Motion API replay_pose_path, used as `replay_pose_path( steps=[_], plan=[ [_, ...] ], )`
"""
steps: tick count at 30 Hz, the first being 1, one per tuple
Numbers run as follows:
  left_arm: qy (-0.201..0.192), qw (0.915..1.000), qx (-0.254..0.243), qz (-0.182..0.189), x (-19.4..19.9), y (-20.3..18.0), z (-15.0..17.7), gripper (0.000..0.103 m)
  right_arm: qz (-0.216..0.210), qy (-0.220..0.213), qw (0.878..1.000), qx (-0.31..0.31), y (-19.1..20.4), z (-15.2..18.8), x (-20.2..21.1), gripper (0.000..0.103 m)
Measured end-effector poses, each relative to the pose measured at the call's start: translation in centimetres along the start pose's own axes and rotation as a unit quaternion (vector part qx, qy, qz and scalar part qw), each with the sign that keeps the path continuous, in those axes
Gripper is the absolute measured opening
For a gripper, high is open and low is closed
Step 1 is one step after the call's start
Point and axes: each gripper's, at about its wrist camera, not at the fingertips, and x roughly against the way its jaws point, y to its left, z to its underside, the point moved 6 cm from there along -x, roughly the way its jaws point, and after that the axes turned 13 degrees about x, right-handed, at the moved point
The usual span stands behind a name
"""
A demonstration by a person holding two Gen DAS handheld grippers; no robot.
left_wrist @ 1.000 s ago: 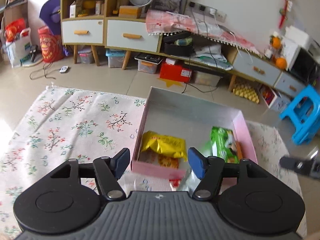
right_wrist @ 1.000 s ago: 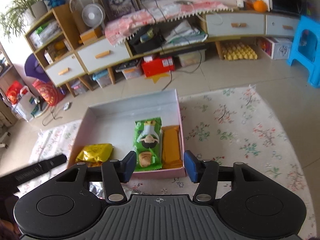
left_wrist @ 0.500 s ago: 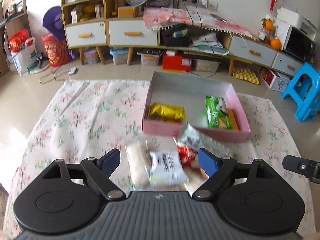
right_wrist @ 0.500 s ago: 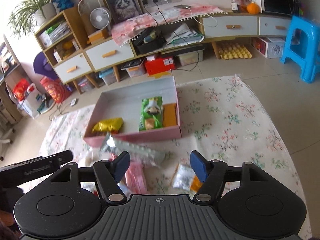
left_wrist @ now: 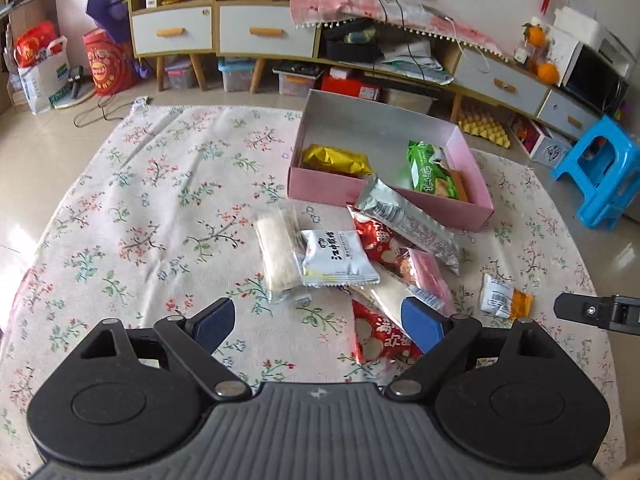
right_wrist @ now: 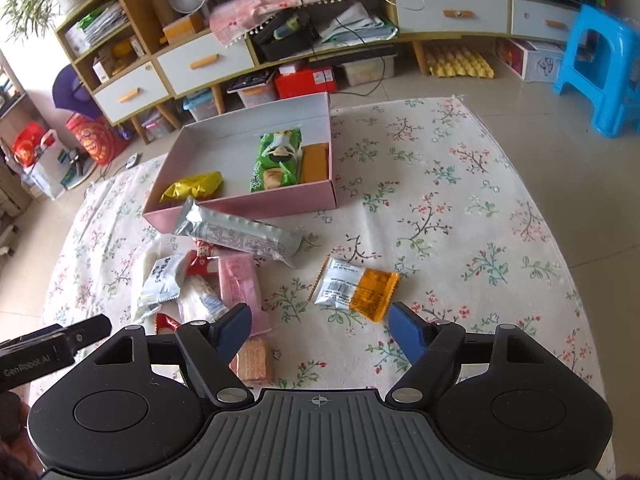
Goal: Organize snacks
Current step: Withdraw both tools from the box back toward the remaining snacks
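Nearest, left gripper hanging over the flowered cloth, jaws opening and wide apart, nothing pinched between them; red packet lying just under its right blue pad, on the near side of the pink box. Right gripper likewise above the cloth, jaws opening, empty; wafer partly hidden behind its left pad. Just beyond the right gripper, white and orange packet alone on the cloth, apart from the rest, in front of the box. Further on, a loose heap between grippers and box: clear-wrapped pale bar, white packet partly overlapping it, pink packet, and long silver packet with one end leaning on the box's near wall. Inside the box: yellow packet at its near left corner, green packet toward its right, orange bar beside the green one against the right wall. Behind the box, low cabinets along the wall; off to its right, blue stool on the tiled floor.
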Motion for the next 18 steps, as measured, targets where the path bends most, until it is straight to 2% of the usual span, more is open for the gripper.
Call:
replay_pose_path(
  steps=[4, 7, 18],
  plan=[
    [0.004, 0.9998, 0.005, 0.016, 0.1, -0.1, 0.2, 0.089, 0.004, 0.009, 1.0, -0.009, -0.8, 0.1, -0.5, 0.078],
    [0.002, 0.9999, 0.006, 0.016, 0.0, 0.0, 0.3, 0.089, 0.002, 0.014, 1.0, -0.021, -1.3, 0.2, -0.8, 0.078],
    [0.006, 0.9981, 0.061, 0.007, -0.5, 2.5, -1.0, 0.089, 0.002, 0.017, 1.0, -0.008, -0.9, -0.2, -1.7, 0.078]
  ],
)
